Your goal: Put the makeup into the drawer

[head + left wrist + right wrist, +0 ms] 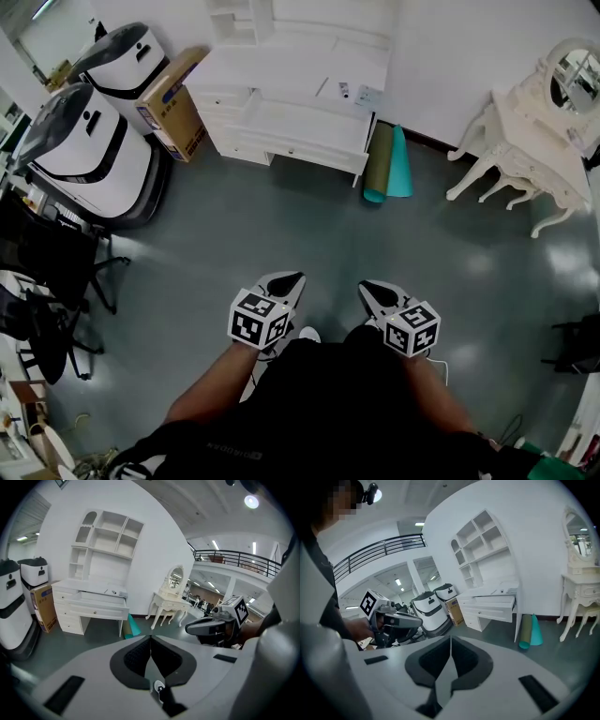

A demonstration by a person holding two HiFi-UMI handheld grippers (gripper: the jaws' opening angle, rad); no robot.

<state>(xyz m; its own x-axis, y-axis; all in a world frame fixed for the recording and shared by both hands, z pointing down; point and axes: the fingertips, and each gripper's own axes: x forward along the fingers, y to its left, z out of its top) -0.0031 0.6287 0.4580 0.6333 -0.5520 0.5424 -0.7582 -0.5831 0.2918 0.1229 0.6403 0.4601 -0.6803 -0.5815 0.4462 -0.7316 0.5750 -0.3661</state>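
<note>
1. The left claw (294, 277) is held out over the grey floor (281, 225), at the near centre of the head view. In the left gripper view its two dark jaws meet at the tips, so it is closed with nothing in its grip.
2. The right claw (367, 286) is just to the right of it, the two side by side and apart. In the right gripper view its jaws are also pressed together and empty.
3. Each claw carries a cube with square black-and-white markers. Bare forearms run back from the cubes to the person's dark top at the near edge.
4. A white counter (281, 70) with a hutch of open shelves stands against the far wall, well apart from both claws.
5. Its wide drawer (305, 150) is pulled out towards the room. Its inside looks plain white.
6. Two small items (343, 91) lie on the counter top near its right end, above the open drawer. They are too small to tell whether they are the makeup.
7. An olive rolled mat (379, 161) and a teal rolled mat (401, 167) lean just beside the counter's right end.
8. A white vanity table (525, 131) with curved legs and an oval mirror (574, 71) stands at the far right.
9. At the far left stand two white-and-black machines (94, 159), with a cardboard box (173, 103) between them and the counter.
10. Black chairs (47, 272) fill the near left.
</note>
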